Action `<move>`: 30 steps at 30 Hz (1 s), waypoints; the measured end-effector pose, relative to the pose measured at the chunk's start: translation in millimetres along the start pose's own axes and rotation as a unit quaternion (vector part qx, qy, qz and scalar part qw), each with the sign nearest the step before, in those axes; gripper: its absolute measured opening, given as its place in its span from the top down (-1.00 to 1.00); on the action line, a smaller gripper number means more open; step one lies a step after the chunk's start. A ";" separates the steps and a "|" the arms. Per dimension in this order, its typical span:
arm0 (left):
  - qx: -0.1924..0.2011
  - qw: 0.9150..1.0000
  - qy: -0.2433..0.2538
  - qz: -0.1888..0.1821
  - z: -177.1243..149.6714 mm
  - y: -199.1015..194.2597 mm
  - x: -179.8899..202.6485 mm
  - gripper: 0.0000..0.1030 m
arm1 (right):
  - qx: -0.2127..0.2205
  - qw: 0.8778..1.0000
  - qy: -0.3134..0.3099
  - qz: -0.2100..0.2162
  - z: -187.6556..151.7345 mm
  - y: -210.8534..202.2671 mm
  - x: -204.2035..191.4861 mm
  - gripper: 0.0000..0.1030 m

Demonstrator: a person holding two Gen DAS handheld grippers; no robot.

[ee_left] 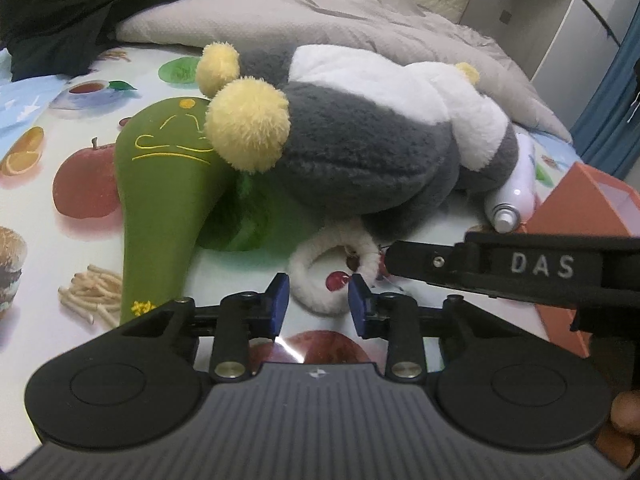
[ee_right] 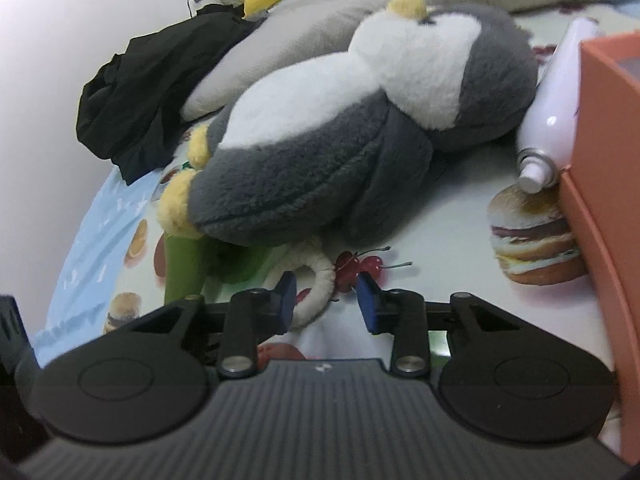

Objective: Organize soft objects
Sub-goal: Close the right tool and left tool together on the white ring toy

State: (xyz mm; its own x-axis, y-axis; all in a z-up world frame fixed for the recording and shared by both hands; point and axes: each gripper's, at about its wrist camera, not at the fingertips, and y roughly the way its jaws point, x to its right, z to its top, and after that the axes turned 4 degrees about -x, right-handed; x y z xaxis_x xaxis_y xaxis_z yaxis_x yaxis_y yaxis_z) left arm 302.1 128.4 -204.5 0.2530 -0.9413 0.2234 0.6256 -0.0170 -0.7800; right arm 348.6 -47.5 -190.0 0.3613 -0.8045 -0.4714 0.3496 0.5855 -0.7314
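Note:
A grey and white plush penguin [ee_left: 360, 152] with yellow feet lies on its side on the food-print tablecloth; it also shows in the right wrist view [ee_right: 320, 152]. A green soft paddle-shaped toy [ee_left: 168, 200] lies partly under it. A white fluffy ring [ee_left: 320, 272] lies in front of the penguin, also in the right wrist view [ee_right: 316, 292]. My left gripper [ee_left: 318, 302] is open, its pads either side of the ring's near edge. My right gripper [ee_right: 326, 300] is open just over the ring; its finger [ee_left: 420, 262] reaches in from the right in the left wrist view.
An orange box [ee_right: 608, 200] stands at the right, also in the left wrist view [ee_left: 576, 216]. A white spray bottle [ee_right: 552, 112] lies against it. A grey pillow [ee_left: 320, 8] and black cloth [ee_left: 72, 12] lie behind. A wall is at far left [ee_right: 60, 40].

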 end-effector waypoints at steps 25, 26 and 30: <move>0.014 1.000 -0.012 -0.001 -6.0 -13.0 0.2 0.84 | -0.025 0.997 -0.063 -0.027 1.0 10.6 -23.8 0.78; 0.015 1.000 -0.012 -0.004 -7.7 -17.6 1.4 0.84 | -0.023 0.997 -0.063 -0.028 -1.3 4.5 -25.2 0.78; 0.014 1.000 -0.006 -0.017 -17.1 -35.5 9.2 0.84 | -0.015 0.997 -0.061 -0.034 -11.9 -16.0 -27.7 0.78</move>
State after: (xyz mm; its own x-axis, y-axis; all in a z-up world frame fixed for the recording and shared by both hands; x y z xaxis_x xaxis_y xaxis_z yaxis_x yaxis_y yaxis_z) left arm 269.6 114.7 -184.7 0.2396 -0.9364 0.2563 0.6550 -0.0389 -0.7546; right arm 322.7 -35.8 -171.1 0.4409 -0.8230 -0.3580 0.3507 0.5251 -0.7754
